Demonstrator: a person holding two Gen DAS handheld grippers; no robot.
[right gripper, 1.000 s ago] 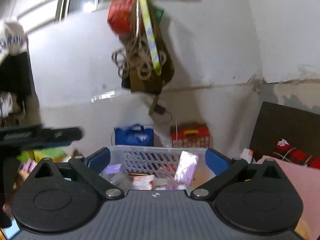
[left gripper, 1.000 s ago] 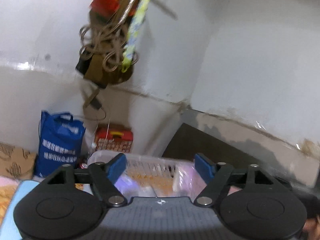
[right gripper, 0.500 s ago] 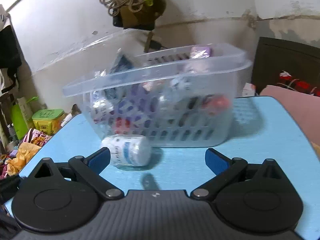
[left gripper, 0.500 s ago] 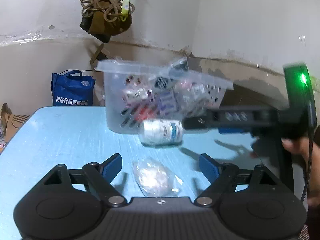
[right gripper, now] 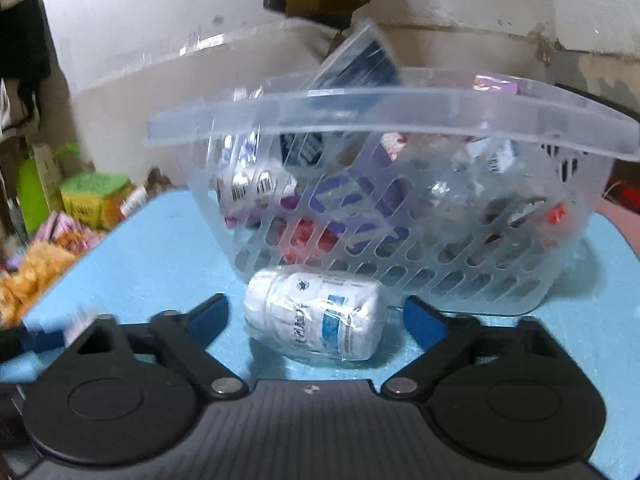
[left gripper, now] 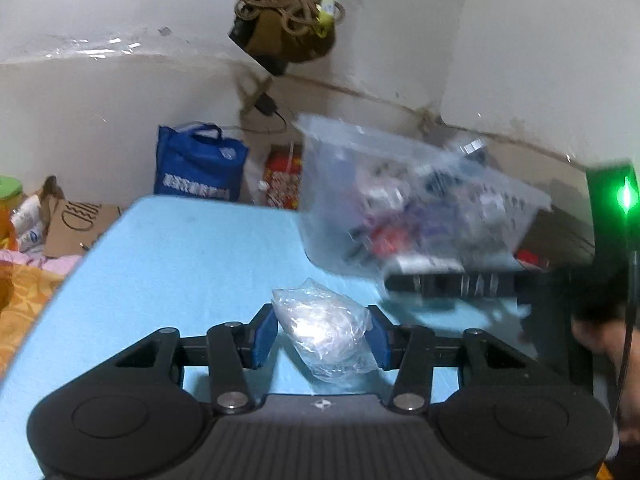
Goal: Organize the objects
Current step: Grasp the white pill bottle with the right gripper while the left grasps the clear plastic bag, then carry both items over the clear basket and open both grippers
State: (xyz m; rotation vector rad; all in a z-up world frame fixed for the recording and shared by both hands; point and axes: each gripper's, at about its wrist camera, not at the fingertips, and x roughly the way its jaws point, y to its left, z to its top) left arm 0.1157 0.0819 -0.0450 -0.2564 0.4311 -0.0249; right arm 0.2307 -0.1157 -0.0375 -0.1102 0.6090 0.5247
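My left gripper (left gripper: 322, 338) is shut on a crinkled clear plastic packet (left gripper: 326, 334) that rests on the light blue table (left gripper: 180, 256). A clear plastic basket (left gripper: 400, 200) full of small packets stands at the far right of the table. In the right wrist view the basket (right gripper: 384, 128) is close ahead, and a white pill bottle (right gripper: 314, 314) lies on its side against its front wall. My right gripper (right gripper: 316, 316) is open with a finger on each side of the bottle, not touching it. The right gripper's body (left gripper: 452, 282) shows blurred in the left wrist view.
A blue shopping bag (left gripper: 198, 164), a red box (left gripper: 282, 180) and cardboard (left gripper: 76, 220) lie beyond the table's far edge. A green-yellow box (right gripper: 96, 198) and cloth sit left of the table. A rope bundle (left gripper: 284, 8) hangs on the wall.
My left gripper moved forward and closed on the plastic packet. My right gripper moved forward, so its open fingers now flank the white bottle at the basket.
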